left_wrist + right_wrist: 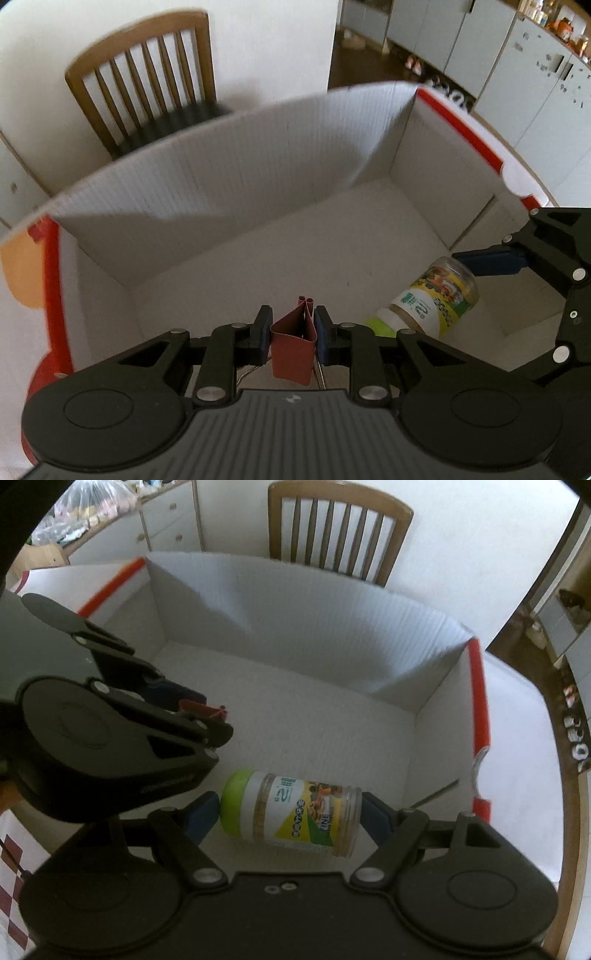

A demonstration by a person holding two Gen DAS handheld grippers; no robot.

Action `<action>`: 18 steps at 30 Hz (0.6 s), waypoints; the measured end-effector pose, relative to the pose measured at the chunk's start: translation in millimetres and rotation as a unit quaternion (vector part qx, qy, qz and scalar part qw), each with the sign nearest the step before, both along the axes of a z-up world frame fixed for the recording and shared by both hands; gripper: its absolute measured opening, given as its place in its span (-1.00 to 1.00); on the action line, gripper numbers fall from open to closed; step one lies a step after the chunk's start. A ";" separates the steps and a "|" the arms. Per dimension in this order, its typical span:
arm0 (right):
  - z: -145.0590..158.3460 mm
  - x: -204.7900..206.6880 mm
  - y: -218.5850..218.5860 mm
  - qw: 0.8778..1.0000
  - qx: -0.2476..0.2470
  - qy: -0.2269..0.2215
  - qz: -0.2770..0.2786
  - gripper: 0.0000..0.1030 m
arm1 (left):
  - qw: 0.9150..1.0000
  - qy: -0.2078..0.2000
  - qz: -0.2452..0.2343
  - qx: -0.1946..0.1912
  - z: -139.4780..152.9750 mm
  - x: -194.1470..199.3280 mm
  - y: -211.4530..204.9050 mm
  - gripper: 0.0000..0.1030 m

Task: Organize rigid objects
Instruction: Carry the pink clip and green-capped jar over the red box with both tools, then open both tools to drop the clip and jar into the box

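Note:
My left gripper (pixel 291 317) is shut on a dark red binder clip (pixel 293 347), whose wire handles trail back under the jaws. It hangs inside an open white cardboard box (pixel 258 166) with red-edged flaps. My right gripper (pixel 288 812) holds a clear jar (pixel 295 812) with a green lid and a yellow-green label lengthwise: one pad is on the lid, the other on the base. The jar (pixel 436 295) lies sideways low in the box's near right part. In the right wrist view the left gripper (pixel 212 716) with the clip (pixel 207 710) is just left of and above the jar.
A wooden slat-back chair (pixel 147 81) (pixel 340 528) stands behind the box's far wall (pixel 314 627). Grey cabinets (pixel 461 44) line the room beyond. White drawers (pixel 170 517) and a plastic bag (pixel 92 506) are at the far left. A red-checked cloth (pixel 11 867) lies outside the box.

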State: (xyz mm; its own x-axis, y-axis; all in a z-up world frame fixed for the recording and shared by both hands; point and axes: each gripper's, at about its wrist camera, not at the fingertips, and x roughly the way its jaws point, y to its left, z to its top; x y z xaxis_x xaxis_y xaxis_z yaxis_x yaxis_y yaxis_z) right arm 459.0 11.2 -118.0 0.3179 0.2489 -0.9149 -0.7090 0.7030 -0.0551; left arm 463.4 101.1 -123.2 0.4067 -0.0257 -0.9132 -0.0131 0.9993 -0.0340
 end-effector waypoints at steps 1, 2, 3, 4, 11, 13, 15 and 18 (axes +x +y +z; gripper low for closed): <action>-1.1 -0.8 -0.1 1.000 -0.001 0.001 0.001 0.56 | 1.000 0.005 0.000 0.000 -1.3 1.3 -0.3 -0.55; -2.0 -1.8 0.5 1.000 -0.005 0.002 0.001 0.56 | 1.000 0.008 -0.001 -0.001 -2.3 2.2 0.3 -0.55; -3.4 -2.7 0.2 1.000 -0.007 0.003 0.002 0.57 | 1.000 0.011 0.000 -0.002 -3.6 2.6 1.2 -0.55; -3.7 -4.0 0.0 1.000 -0.009 0.004 0.004 0.57 | 1.000 0.018 0.002 -0.004 -5.0 3.2 1.4 -0.55; -3.1 -9.3 1.4 1.000 -0.013 0.007 0.011 0.59 | 1.000 0.024 0.013 0.002 -12.9 -3.9 1.3 -0.54; -0.7 -12.5 0.7 1.000 -0.007 0.002 0.009 0.59 | 1.000 0.018 0.017 0.006 -10.7 -5.3 2.3 -0.54; 5.0 -16.9 -1.3 1.000 0.001 -0.005 0.006 0.59 | 1.000 0.005 0.022 0.005 -5.8 -10.7 5.2 -0.54; 13.2 -18.1 -7.2 1.000 0.015 -0.013 -0.002 0.63 | 0.999 -0.012 0.035 0.000 3.8 -17.3 9.0 -0.53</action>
